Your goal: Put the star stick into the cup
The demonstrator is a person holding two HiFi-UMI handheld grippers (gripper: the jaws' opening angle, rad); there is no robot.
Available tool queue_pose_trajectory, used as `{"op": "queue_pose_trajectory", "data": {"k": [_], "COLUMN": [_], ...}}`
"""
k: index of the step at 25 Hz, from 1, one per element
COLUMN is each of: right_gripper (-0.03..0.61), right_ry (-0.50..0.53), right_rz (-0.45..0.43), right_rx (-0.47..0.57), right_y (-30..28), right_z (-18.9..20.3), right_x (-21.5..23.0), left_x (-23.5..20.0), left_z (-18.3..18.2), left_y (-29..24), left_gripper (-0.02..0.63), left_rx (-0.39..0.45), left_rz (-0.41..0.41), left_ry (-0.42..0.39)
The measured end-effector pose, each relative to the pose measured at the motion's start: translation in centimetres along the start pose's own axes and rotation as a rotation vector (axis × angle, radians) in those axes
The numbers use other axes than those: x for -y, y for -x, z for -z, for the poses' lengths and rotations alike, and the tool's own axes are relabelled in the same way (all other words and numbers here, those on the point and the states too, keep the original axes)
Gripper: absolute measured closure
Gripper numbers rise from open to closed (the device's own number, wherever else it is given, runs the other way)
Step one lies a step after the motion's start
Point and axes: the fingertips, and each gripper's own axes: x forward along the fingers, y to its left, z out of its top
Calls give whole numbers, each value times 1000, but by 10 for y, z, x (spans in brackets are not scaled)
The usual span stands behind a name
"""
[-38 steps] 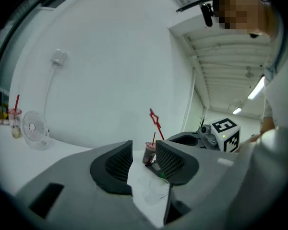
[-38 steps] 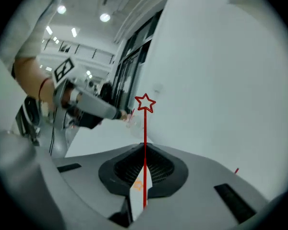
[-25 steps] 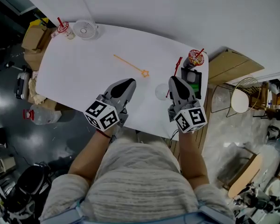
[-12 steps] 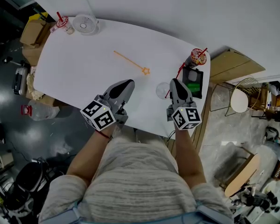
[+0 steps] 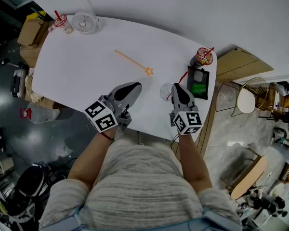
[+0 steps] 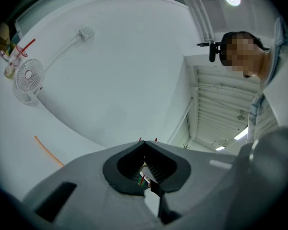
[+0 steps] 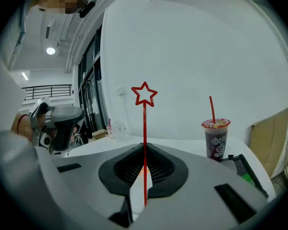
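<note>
1. Right claw (image 7: 145,150): the jaws are closed on the shaft of the red star stick (image 7: 144,123). The stick stands upright between them with the star at the top.
2. Change, right claw: across the head views it has sunk toward the counter (image 5: 86,66) and drawn in beside the clear cup (image 5: 165,91). Its nose now sits just beside the cup's rim.
3. Meaning, as I judge it: I am in the lowering step. The stick's lower end is hidden under the claw, so I cannot tell whether it has entered the cup. Release should wait until it has.
4. Left claw (image 6: 145,143): the jaws are pressed together with nothing between them. It hangs level over the near edge of the counter, well apart from the cup, with no part in this step.
5. Orange star stick (image 5: 131,61): it lies flat on the counter beyond both claws, untouched.
6. Drink cup (image 7: 216,139): sealed, with a red straw, it stands on the far right of the counter. It is close enough that a sideways drift could brush it.
</note>
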Motion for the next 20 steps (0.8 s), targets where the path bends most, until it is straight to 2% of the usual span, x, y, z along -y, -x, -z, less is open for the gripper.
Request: {"op": "queue_pose_trajectory", "data": {"k": [11, 20], "right_gripper": [563, 562], "right_ry": [40, 41], "right_rz": [5, 5], "right_rx": [-100, -115], "right_y": [-3, -8], "right_z": [31, 34], "right_x": [1, 7], "left_x": [-2, 4], "left_z": [10, 14], "left_y": [-7, -11], "left_gripper": [600, 600], "left_rx": [-42, -58], "left_rz": [19, 31], "left_ry": [1, 13]}}
